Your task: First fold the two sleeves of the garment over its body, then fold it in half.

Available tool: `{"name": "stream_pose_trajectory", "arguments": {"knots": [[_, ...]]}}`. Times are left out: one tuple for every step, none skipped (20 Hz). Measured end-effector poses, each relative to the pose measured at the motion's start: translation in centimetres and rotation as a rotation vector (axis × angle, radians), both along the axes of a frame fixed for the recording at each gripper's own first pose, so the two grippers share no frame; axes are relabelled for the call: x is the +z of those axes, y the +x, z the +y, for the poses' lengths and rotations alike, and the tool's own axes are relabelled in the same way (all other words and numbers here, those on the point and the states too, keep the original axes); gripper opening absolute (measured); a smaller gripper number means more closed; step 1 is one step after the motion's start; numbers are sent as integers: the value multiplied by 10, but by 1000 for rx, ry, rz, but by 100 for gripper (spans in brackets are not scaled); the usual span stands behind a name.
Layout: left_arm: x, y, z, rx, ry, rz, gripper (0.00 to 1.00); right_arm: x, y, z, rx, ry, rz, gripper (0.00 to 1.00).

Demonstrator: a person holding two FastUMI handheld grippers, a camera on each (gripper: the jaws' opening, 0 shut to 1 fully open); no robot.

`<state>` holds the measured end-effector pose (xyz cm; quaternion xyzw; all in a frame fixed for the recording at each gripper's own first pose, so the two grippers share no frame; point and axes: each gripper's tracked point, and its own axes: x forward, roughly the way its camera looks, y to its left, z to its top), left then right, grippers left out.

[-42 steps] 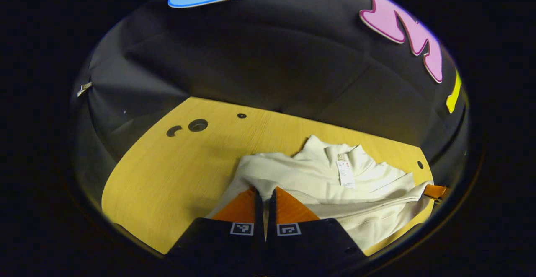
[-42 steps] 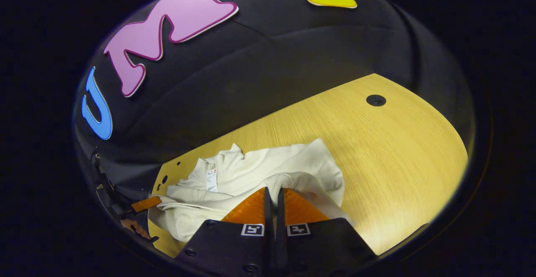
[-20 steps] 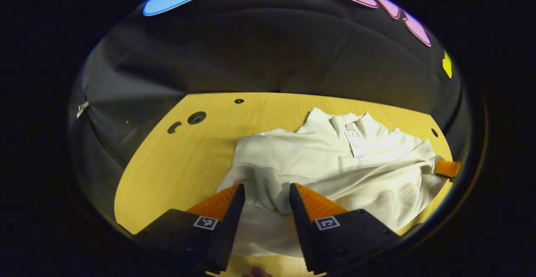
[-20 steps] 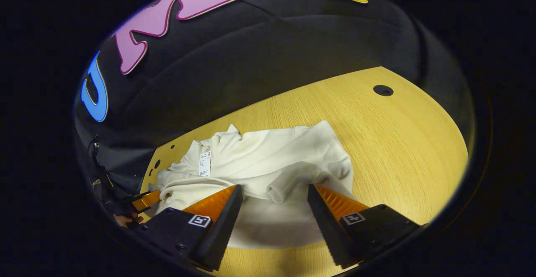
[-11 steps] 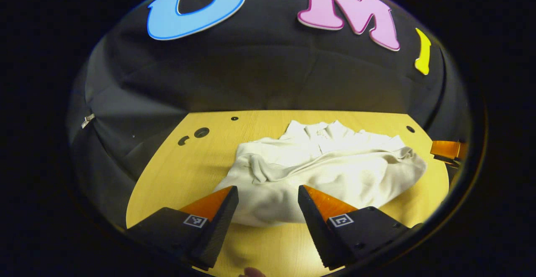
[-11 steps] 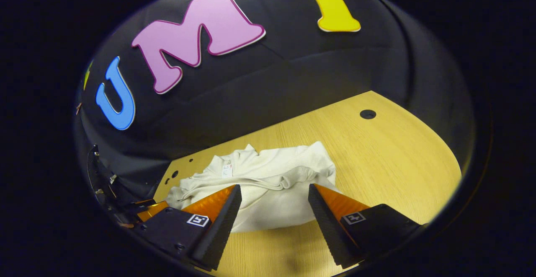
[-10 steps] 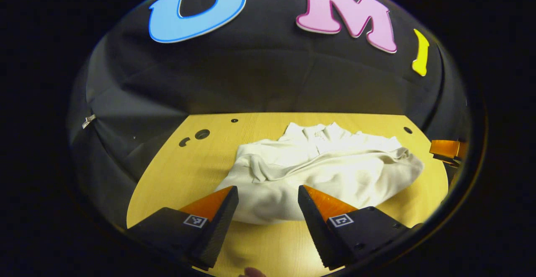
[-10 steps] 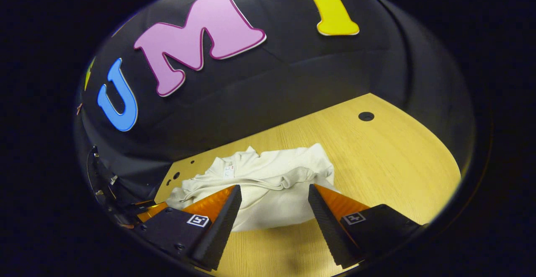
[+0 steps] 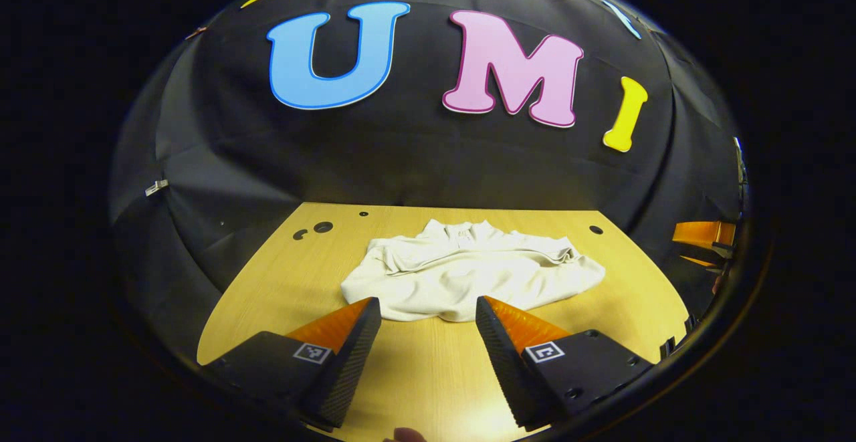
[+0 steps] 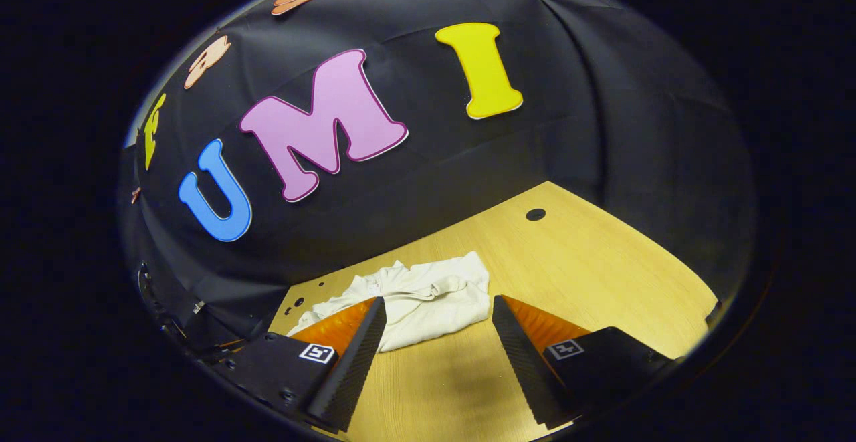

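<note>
A cream-white garment (image 9: 468, 275) lies folded in a rumpled bundle on the wooden table (image 9: 281, 275), its collar toward the back wall. My left gripper (image 9: 428, 308) is open, held back from the garment's near edge with bare table between its fingers. In the right gripper view the garment (image 10: 428, 298) lies ahead and to the left. My right gripper (image 10: 438, 308) is open too, clear of the cloth. At the right edge of the left gripper view the right gripper's fingers (image 9: 702, 235) show beyond the table.
The table has small round holes near its back left (image 9: 322, 227) and back right (image 9: 591, 230) corners. The black cloth wall stands close behind the table. Bare tabletop (image 10: 602, 275) stretches to the right of the garment.
Both grippers let go of the garment's hem, opened, and drew back and up from it. The garment now lies farther off, folded over on the table.
</note>
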<state>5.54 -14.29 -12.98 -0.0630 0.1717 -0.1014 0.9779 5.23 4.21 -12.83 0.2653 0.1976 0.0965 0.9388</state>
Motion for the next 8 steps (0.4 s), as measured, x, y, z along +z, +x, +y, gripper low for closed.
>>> {"name": "stream_pose_trajectory", "arguments": {"knots": [[2,-10,0,5,-4,-1,90,-2,-8,-5,9,-2,4,98],[3,-18,-1,9,-9,0,90,-6,-17,-9,22,-8,5,98],[3,-27,1,20,-10,10,90,-23,-23,-12,40,-29,20,98],[2,-34,2,30,-14,14,90,-28,-30,-14,61,-43,34,98],[2,-39,2,31,-20,16,90,-28,-33,-15,76,-46,40,98],[0,-46,2,33,-17,24,90,-29,-35,-16,82,-44,44,98],[-2,-51,4,40,-14,35,90,-30,-36,-17,91,-42,49,98],[-4,-54,5,42,-16,44,89,-30,-37,-17,96,-42,49,98]]}}
